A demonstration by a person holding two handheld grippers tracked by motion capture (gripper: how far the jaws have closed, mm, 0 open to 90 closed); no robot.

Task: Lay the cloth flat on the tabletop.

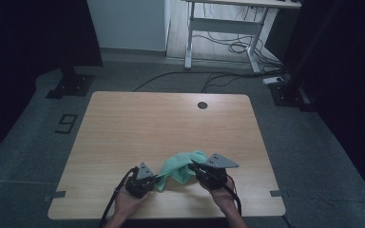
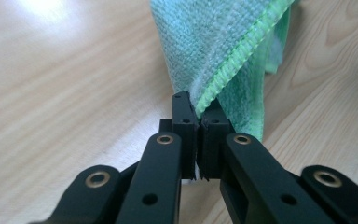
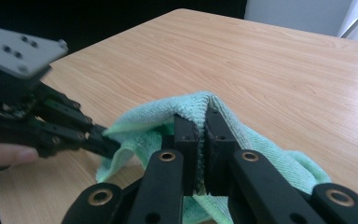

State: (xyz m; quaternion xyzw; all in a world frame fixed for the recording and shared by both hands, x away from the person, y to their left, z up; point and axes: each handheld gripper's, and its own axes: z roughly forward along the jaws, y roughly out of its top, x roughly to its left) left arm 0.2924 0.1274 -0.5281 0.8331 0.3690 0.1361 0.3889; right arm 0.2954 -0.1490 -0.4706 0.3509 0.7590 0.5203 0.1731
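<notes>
A green microfibre cloth [image 1: 180, 165] lies bunched near the front edge of the wooden table [image 1: 171, 118], between my two grippers. My left gripper [image 1: 159, 179] is shut on the cloth's stitched hem [image 2: 223, 70], with the fabric rising from its tips [image 2: 198, 109]. My right gripper [image 1: 193, 167] is shut on a raised fold of the cloth [image 3: 261, 144], pinched at its tips [image 3: 203, 121] a little above the tabletop. In the right gripper view the left gripper [image 3: 107, 142] reaches in from the left and meets the cloth's lower edge. A person's hands hold both grippers from the table's front.
A round cable hole [image 1: 202, 105] sits near the table's far edge. Behind the table stand a white desk frame [image 1: 218, 28], loose floor cables [image 1: 228, 47] and two black stand bases [image 1: 71, 85]. A "9" mark [image 1: 65, 123] is on the floor at left.
</notes>
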